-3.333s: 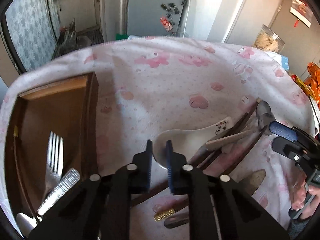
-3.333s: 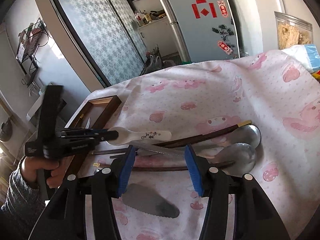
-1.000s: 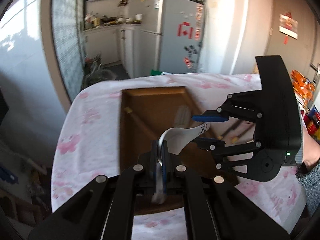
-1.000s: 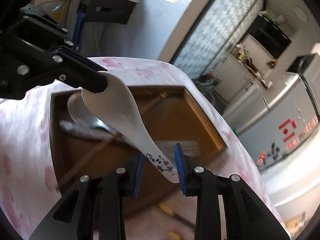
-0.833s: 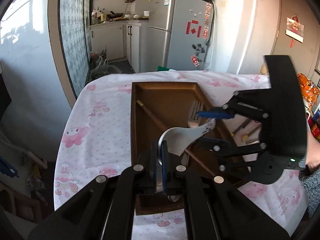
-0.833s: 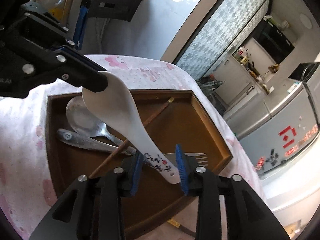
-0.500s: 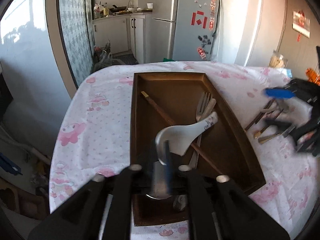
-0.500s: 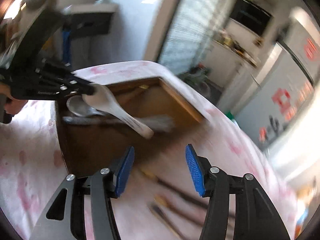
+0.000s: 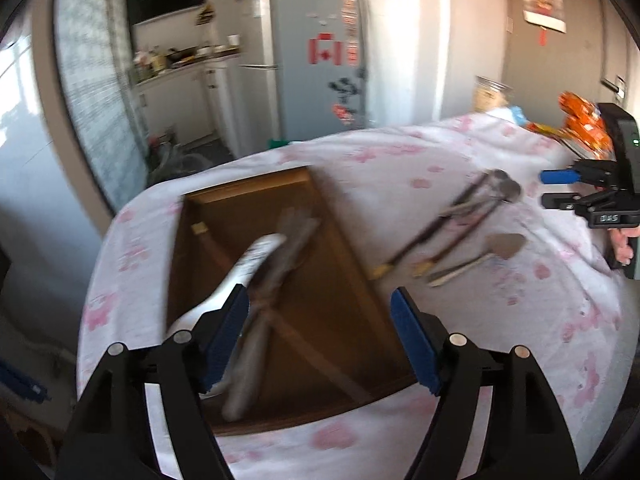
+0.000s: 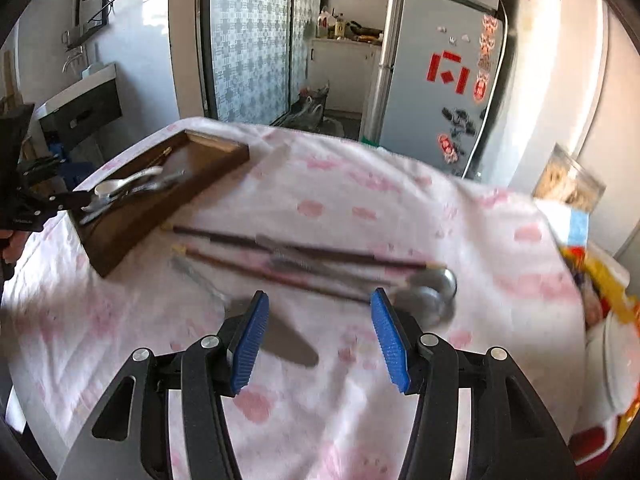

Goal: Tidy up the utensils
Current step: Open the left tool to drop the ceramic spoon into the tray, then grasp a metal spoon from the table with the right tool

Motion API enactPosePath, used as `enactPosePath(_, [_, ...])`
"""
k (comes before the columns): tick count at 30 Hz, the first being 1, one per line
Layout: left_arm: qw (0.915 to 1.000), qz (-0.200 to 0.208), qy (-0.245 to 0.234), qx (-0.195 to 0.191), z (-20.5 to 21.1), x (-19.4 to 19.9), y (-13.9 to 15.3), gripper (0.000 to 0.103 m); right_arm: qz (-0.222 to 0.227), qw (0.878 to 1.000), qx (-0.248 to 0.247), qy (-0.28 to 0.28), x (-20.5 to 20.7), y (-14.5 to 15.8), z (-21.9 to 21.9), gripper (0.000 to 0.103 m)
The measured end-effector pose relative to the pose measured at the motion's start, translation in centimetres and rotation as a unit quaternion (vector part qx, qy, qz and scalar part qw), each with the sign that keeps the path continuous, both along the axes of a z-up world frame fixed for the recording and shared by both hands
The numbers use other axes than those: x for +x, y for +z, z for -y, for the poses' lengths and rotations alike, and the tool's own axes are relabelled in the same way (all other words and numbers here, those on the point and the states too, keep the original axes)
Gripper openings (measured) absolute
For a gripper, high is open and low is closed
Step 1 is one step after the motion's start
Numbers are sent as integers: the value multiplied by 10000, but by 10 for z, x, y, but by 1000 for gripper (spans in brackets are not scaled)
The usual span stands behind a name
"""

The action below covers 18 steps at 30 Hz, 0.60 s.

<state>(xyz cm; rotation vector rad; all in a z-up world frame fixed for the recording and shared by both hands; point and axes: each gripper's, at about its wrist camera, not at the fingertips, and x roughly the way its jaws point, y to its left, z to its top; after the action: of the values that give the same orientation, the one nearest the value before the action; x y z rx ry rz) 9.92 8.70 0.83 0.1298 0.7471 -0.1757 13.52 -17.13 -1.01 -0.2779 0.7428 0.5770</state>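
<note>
A brown wooden tray (image 9: 352, 280) lies on the pink-patterned tablecloth. In it lie a white ceramic spoon (image 9: 240, 272), a fork (image 9: 296, 224), a chopstick and metal spoons. My left gripper (image 9: 320, 336) is open and empty above the tray's near end. The tray also shows in the right wrist view (image 10: 168, 204), at the left. My right gripper (image 10: 320, 336) is open and empty above loose utensils: dark chopsticks (image 10: 304, 256), metal spoons (image 10: 432, 292) and a serrated spatula (image 10: 280, 336). The same pile (image 9: 452, 228) lies right of the tray in the left wrist view.
A fridge (image 10: 440, 64) and kitchen doorway stand beyond the table. A glass jar (image 10: 572, 184) and snack bags (image 10: 600, 280) sit at the table's right edge. The right gripper's body (image 9: 600, 196) shows at the left view's right side.
My left gripper opened and let the white spoon go into the tray. My right gripper let go of the spoon's handle, opened and swung right over the loose utensils.
</note>
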Motion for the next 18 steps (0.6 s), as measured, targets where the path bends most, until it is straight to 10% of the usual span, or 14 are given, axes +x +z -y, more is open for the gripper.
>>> enactPosePath(18, [9897,-587,-1235,431,120,79,-47,72,-805,9874,596,-1222,52,-30,52,52])
